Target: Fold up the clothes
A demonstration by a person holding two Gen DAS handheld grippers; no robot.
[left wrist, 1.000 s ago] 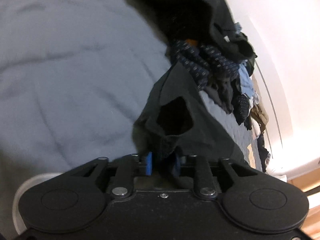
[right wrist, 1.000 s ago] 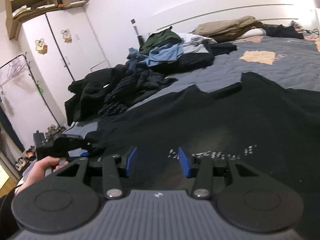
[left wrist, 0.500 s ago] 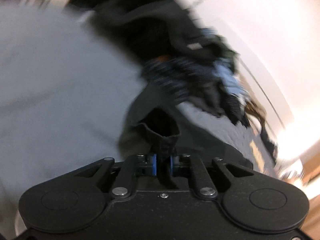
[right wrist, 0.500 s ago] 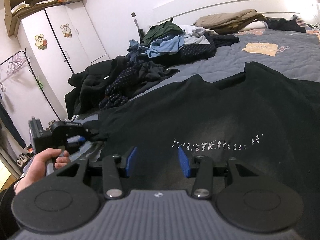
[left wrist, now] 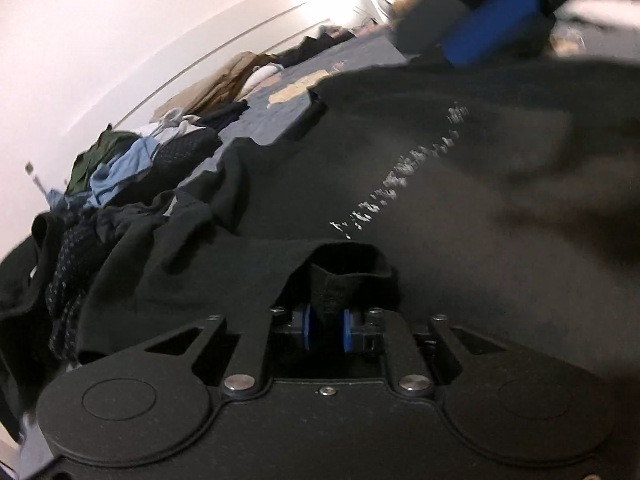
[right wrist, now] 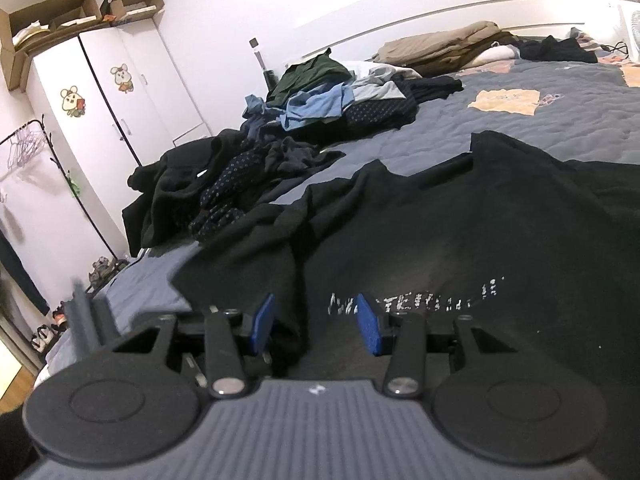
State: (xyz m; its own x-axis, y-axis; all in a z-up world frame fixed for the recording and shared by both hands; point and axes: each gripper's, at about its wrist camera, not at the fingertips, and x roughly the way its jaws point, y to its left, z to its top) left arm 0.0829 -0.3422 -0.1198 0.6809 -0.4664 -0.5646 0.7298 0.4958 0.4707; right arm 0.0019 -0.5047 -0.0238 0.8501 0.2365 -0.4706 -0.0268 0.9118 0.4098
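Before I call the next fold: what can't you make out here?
- White print on the black T-shirt: smeared in both wrist views, unreadable.
- Right gripper in the left wrist view: motion-blurred, cut by the top edge.
- T-shirt's right side: cut by the frame edge.

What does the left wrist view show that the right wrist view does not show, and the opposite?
Only the left wrist view shows the left gripper shut on a sleeve cuff of the black shirt, with the right gripper's blue pad blurred at the top.

Only the right wrist view shows the open right gripper, the white wardrobe, the cardboard boxes on top of it, and the clothes rack.

Both show the shirt's white print, the clothes pile and the grey bedspread.
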